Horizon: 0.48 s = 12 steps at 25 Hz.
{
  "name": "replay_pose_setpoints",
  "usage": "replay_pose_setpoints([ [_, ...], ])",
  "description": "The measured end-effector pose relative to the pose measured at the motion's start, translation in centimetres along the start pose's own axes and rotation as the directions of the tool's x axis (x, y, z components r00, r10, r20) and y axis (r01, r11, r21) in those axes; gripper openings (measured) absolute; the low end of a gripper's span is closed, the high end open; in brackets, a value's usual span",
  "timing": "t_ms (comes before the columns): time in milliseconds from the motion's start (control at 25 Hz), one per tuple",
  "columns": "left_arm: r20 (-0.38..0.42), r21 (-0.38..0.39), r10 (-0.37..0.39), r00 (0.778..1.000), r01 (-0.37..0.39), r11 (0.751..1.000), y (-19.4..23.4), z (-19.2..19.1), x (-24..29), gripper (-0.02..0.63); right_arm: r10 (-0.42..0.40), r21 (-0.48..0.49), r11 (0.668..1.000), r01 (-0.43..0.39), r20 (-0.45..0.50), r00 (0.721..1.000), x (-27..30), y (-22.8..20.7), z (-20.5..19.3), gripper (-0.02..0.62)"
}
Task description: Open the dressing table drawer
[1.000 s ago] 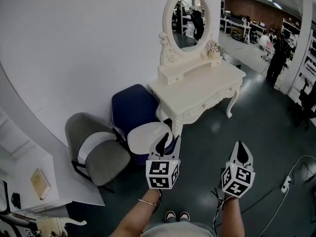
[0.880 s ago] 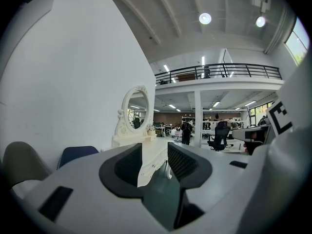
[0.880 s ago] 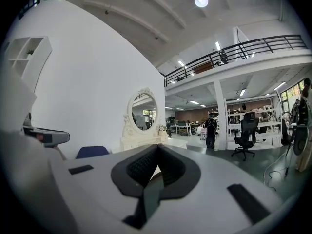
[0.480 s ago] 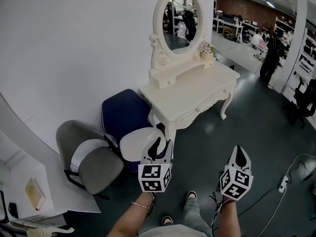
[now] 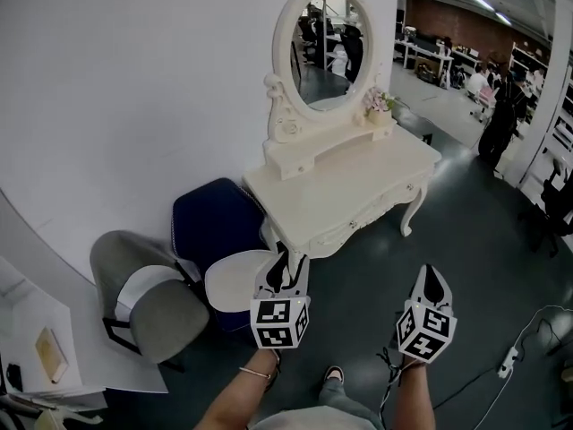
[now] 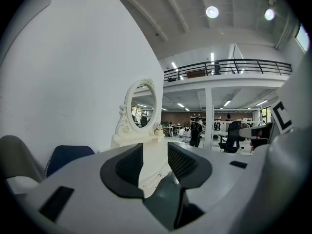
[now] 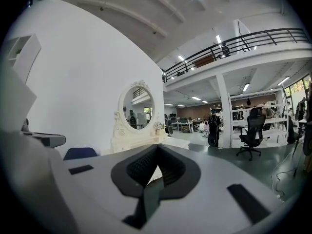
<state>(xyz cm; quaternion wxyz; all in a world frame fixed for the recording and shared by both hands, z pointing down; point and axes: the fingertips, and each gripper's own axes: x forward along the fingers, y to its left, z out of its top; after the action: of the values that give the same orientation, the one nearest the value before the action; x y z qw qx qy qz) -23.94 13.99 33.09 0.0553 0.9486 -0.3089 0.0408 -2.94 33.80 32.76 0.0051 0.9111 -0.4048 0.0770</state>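
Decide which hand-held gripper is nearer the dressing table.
Left. The left hand-held gripper hangs just short of the near corner of the dressing table; the right hand-held gripper is farther off, over the floor.

The cream-white carved dressing table (image 5: 358, 182) looks smooth, painted and softly glossy; its oval mirror (image 5: 327, 56) is reflective glass. The dark blue chair (image 5: 210, 218) is matt cloth, the grey floor (image 5: 466, 240) smooth with a faint sheen.

The cream dressing table (image 5: 345, 182) stands upright on curved, carved legs, its back against the white wall (image 5: 134, 97). An oval mirror (image 5: 324, 52) rises at its rear. Its drawer (image 5: 380, 206), in the front panel facing away from the wall, sits pushed in flush.
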Motion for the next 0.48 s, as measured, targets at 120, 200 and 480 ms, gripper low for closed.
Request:
replay_pose_setpoints([
  [120,0.004,-0.008,0.031,1.0,-0.031,0.999,-0.3,0.4,2.9,0.161,0.028,-0.015,1.0,-0.028,0.002,1.0,3.4,-1.1,1.0,0.008],
  [200,0.005,-0.017,0.049,0.999,-0.049,0.999,-0.6,0.7,4.8,0.162,0.045,-0.025,0.999,-0.045,0.003,0.999,5.5,-1.9,1.6,0.008],
  [480,0.0,-0.011,0.097,0.995,-0.097,0.995,-1.8,1.2,10.4,0.163,0.095,-0.024,0.995,-0.096,-0.014,0.995,12.1,-4.4,2.3,0.008],
])
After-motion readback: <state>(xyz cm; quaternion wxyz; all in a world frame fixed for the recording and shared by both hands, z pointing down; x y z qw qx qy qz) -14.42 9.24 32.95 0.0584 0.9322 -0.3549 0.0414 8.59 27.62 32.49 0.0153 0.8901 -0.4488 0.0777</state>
